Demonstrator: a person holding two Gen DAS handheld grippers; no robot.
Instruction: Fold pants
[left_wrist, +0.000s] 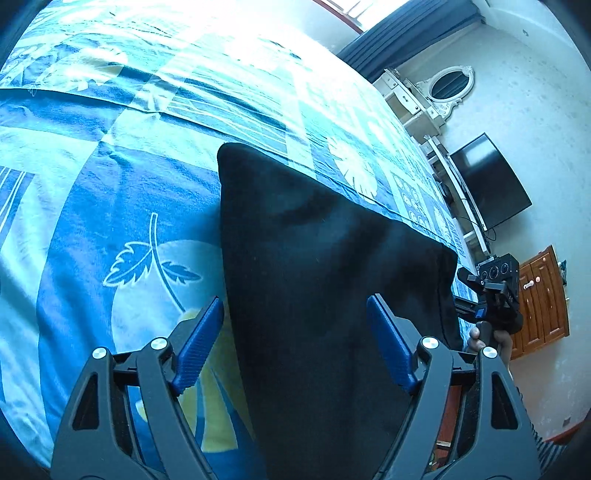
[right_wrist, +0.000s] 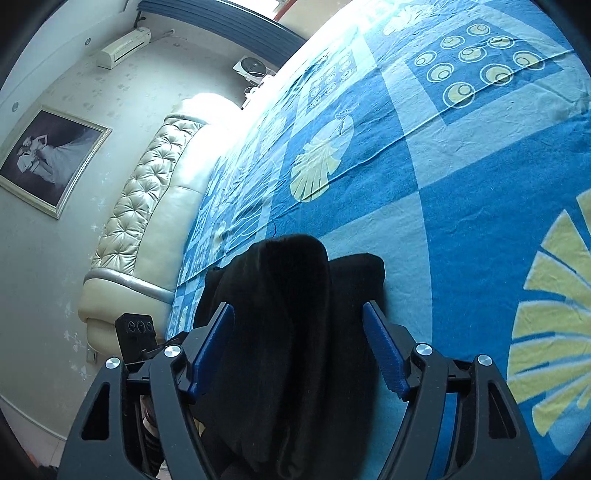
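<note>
Left gripper fingers wide, right gripper likewise; folded black pants between, unpinched, on blue bedspread.

Each handheld gripper, the left gripper and the right gripper, has a matte black angular frame with triangular cutouts, 4 round silver screws across its linkage, and 2 ribbed blue finger pads at the front.
</note>
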